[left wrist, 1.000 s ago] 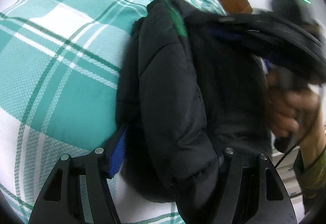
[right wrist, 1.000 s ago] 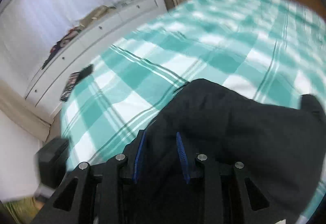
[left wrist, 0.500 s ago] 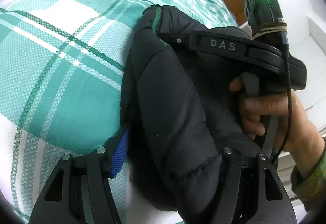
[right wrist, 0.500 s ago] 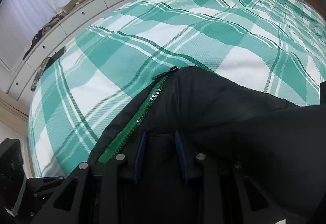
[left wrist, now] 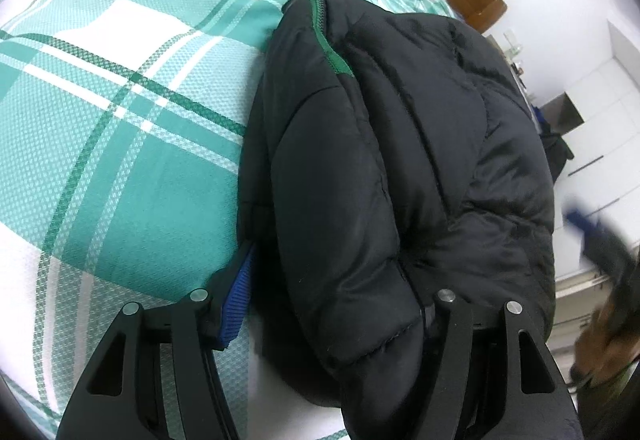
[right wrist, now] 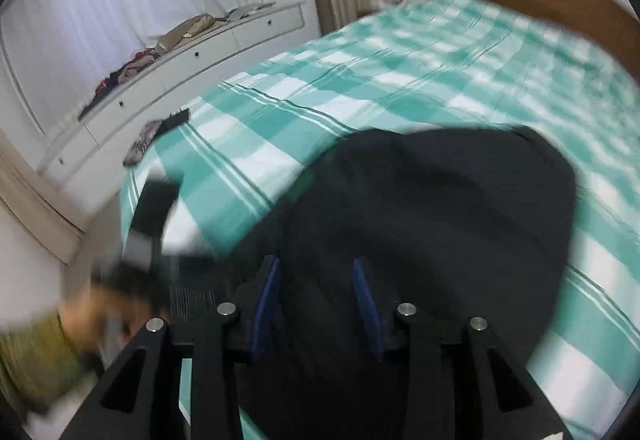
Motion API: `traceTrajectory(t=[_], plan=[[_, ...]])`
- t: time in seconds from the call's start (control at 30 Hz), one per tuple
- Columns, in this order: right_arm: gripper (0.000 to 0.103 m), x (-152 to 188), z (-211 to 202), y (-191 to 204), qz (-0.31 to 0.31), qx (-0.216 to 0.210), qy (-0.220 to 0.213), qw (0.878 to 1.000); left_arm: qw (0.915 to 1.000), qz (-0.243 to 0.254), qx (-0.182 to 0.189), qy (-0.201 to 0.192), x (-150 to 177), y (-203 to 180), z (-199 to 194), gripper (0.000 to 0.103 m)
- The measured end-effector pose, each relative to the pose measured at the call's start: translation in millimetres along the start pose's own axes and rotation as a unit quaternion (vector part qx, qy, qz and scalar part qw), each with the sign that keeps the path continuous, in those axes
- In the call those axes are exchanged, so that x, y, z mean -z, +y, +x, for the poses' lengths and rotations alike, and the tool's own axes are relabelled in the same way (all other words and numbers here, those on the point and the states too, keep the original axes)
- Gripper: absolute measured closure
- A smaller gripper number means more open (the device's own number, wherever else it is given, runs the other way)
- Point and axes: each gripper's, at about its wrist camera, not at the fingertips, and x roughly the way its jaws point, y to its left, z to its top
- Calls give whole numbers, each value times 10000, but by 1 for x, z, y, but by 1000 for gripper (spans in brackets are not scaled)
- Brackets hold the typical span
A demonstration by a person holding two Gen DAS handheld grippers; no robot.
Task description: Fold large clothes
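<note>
On green-checked bed: left gripper fingers clamp black puffer jacket at 6 o'clock; right gripper fingers opening, jacket fabric between them, unpressed.

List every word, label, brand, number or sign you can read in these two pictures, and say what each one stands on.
None can be read.
The black puffer jacket shows only a green zipper, no label.
The checked bedspread carries a pattern, no text.
The flat items at the bed's edge are too small and blurred to read.
</note>
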Motion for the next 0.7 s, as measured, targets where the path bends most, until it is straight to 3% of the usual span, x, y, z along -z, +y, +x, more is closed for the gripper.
traceTrajectory(t=[0.1,0.17,0.37,0.5,0.53,0.57,0.63,0.7], plan=[[64,58,-18,-21,556,133,100,9983,10000,-22,5,-24,6,5,0,36],[64,80,-17,-27,728,139,-57,9972,10000,-3,4,-36,14,4,-4,36],[64,88,20,-43,966,45,126,9952,9996,52,-266,20,14,-6,-2,35],[64,86,-1,-40,984,59,-34,9951,9993,-27,-369,-82,14,-12,-12,34],[58,84,-13,-38,1009,131,-95,9948,9991,-36,-407,-129,15,-15,-18,34],[41,83,-25,-35,1054,192,-173,9941,9988,-47,-457,-189,16,-19,-27,32],[20,86,-52,-35,1139,301,-495,9918,9983,-51,-454,-355,18,-24,-48,27],[20,93,-79,-36,1144,522,-857,9884,9973,24,-420,-606,21,-31,-71,11]])
